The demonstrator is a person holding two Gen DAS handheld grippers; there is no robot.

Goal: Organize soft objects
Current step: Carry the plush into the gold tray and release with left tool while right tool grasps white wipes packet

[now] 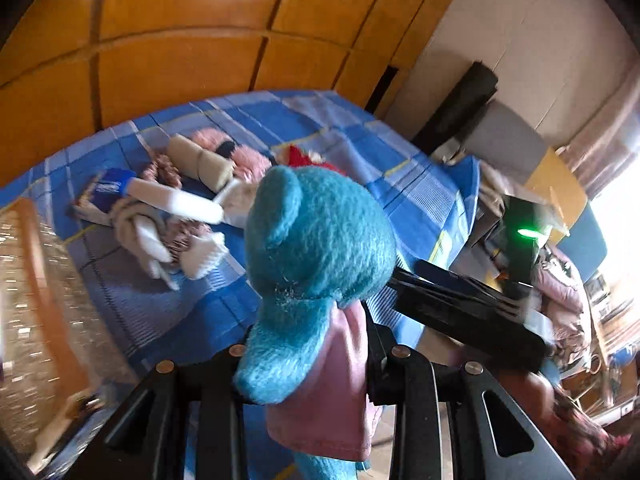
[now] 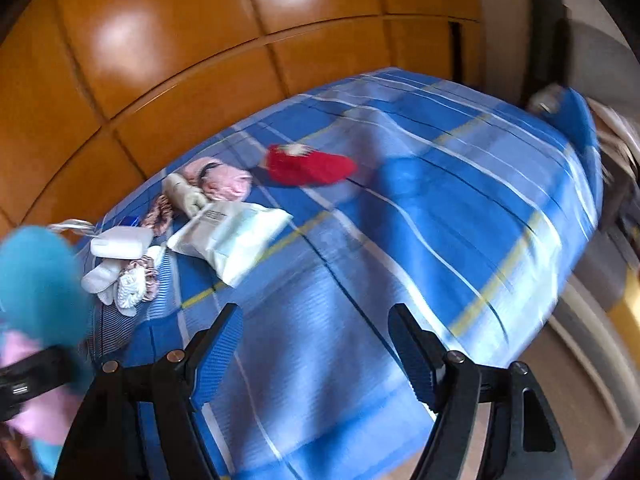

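L grip [image 1: 304,360] clamped on teal plush [image 1: 316,240]; R grip [image 2: 316,344] jaws apart, empty. Red plush [image 2: 310,168] at my R's 12 o'clock, long axis 3–9, R nearer.

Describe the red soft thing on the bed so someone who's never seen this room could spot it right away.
Start at the bed with the blue plaid cover, set against the orange wooden wardrobe. A heap of pale, pink and white soft items lies near the wardrobe side. The red plush item lies alone just beyond that heap, towards the bed's middle: the only bright red thing, with a small white patch on top.
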